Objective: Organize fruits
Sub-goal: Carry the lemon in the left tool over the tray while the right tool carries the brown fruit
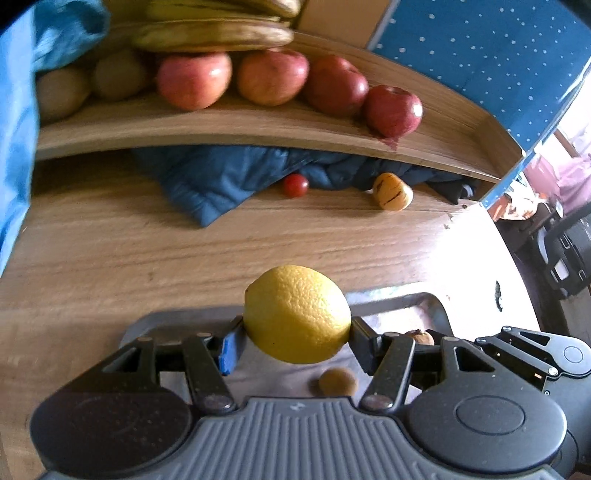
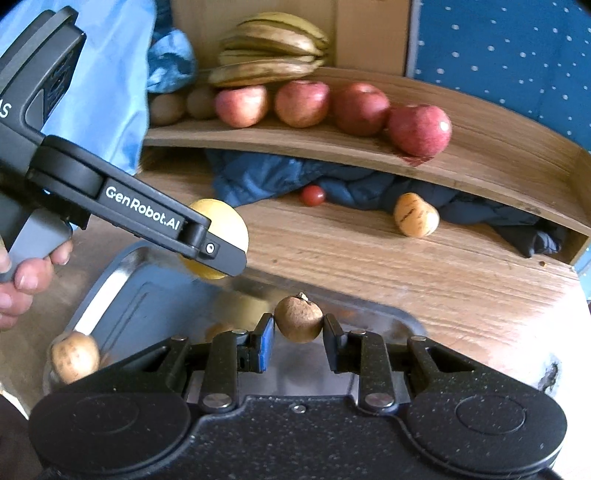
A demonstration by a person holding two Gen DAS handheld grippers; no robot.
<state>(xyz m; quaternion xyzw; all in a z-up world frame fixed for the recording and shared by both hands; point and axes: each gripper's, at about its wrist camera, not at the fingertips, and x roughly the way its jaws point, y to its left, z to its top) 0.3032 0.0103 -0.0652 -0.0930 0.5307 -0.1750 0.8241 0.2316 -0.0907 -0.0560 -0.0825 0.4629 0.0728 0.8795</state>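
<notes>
My left gripper (image 1: 295,332) is shut on a yellow lemon (image 1: 297,314) and holds it above a metal tray (image 1: 424,301). The lemon also shows in the right wrist view (image 2: 225,225), partly behind the left gripper's finger. My right gripper (image 2: 298,332) is shut on a small brown round fruit (image 2: 298,319) over the tray (image 2: 122,288). On the wooden shelf (image 1: 258,129) lie red apples (image 1: 273,75), kiwis (image 1: 116,74) and bananas (image 1: 214,35).
A cherry tomato (image 1: 295,185) and a striped yellow fruit (image 1: 392,192) lie on the wooden table (image 1: 147,240) under the shelf, beside a dark blue quilted cloth (image 1: 221,177). Another brown fruit (image 2: 74,356) lies in the tray's left corner. Light blue cloth (image 1: 18,129) hangs at left.
</notes>
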